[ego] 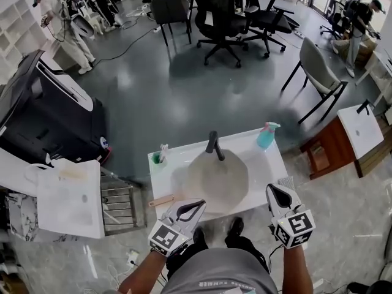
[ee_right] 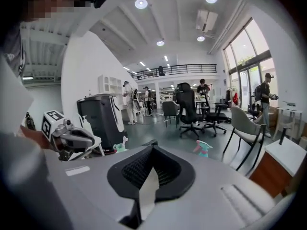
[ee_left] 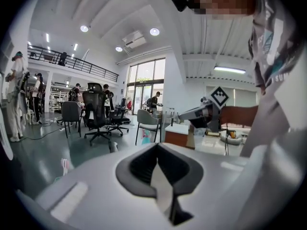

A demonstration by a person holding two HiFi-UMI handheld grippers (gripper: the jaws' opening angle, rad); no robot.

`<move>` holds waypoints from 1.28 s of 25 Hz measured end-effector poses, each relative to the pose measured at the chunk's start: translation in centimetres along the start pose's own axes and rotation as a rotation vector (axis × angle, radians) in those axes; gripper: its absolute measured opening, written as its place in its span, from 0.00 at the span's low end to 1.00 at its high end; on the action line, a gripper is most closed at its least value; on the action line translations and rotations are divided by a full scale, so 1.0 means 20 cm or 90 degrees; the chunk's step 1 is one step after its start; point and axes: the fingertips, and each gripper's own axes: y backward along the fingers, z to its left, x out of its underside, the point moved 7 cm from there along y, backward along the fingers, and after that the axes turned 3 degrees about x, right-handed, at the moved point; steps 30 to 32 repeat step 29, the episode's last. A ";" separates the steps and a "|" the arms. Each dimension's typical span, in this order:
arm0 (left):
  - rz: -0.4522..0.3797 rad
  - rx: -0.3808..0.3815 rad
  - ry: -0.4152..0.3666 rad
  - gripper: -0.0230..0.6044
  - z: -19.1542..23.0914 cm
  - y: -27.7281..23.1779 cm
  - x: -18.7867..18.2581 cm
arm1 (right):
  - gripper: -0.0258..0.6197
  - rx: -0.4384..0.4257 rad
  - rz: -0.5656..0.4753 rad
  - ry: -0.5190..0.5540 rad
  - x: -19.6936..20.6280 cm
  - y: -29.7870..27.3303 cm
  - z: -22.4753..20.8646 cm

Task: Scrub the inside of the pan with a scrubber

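Note:
My left gripper [ego: 200, 204] hovers at the front left edge of the white sink counter [ego: 269, 170], jaws shut with nothing between them. My right gripper [ego: 271, 189] is at the counter's front right edge, also shut and empty. A wooden handle [ego: 161, 201] lies at the front left of the counter, just left of the left gripper. It leads toward the round grey basin [ego: 217, 177]; I cannot tell a pan apart from the basin. In the two gripper views the closed jaw tips [ee_left: 157, 145] [ee_right: 152, 145] point out over the room, each seeing the other gripper [ee_left: 204, 114] [ee_right: 72, 138].
A black faucet [ego: 214, 146] stands at the back of the basin. A teal spray bottle [ego: 267, 135] is at the back right and a green cup with a brush [ego: 159, 157] at the back left. Office chairs [ego: 220, 17] stand farther off, and a wooden cabinet [ego: 337, 143] to the right.

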 end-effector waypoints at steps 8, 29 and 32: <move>0.000 -0.002 0.004 0.04 -0.01 0.05 0.03 | 0.04 -0.039 0.015 0.052 0.00 -0.03 0.20; -0.005 0.006 0.002 0.04 0.03 0.13 0.04 | 0.04 -0.014 0.006 0.053 -0.05 0.01 0.26; -0.005 0.006 0.002 0.04 0.03 0.13 0.04 | 0.04 -0.014 0.006 0.053 -0.05 0.01 0.26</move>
